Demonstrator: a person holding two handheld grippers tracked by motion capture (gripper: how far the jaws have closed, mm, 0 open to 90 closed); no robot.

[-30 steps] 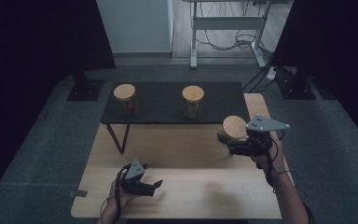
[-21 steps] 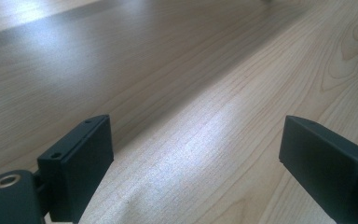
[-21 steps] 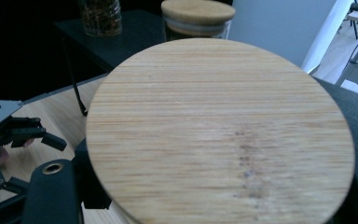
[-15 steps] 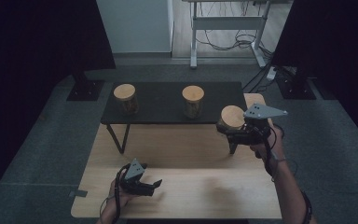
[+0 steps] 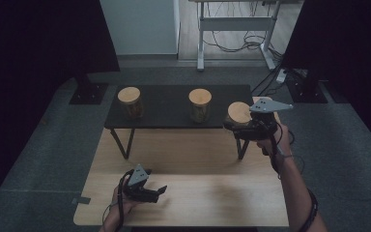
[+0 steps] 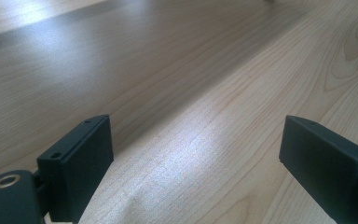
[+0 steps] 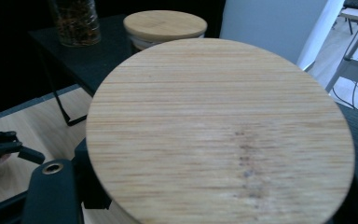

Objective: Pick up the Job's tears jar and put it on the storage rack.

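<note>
1. High view. Right gripper (image 5: 244,126) is clamped on a jar (image 5: 239,113) with a wooden lid, carried at the right end of the black shelf (image 5: 166,112), roughly 2 o'clock from table centre. Whether the jar's base touches the shelf cannot be told; it looks held just above the shelf's right edge.
2. High view. Two more jars stand upright on the shelf: the left jar (image 5: 130,102) at about 10 o'clock and the middle jar (image 5: 200,104) at 12 o'clock, well apart from each other. Judgement: two placements done, the third in hand, apparently the last, since the table (image 5: 198,198) carries no other jar.
3. High view. Left gripper (image 5: 155,192) rests low on the table at about 7 o'clock, idle, far from the shelf.
4. Left gripper view. Jaws stand wide apart, nothing between them, bare wood grain of the table (image 6: 205,116) below.
5. Right gripper view. The held jar's lid (image 7: 219,130) sits close to the lens, level. Past it at 12 o'clock stands the middle jar (image 7: 165,28), and at 11 o'clock the glass body of the left jar (image 7: 74,21), both on the shelf (image 7: 70,51).
6. Left to do, as judged: set the jar down on the free right end of the shelf, in line with the other two, release, withdraw.
</note>
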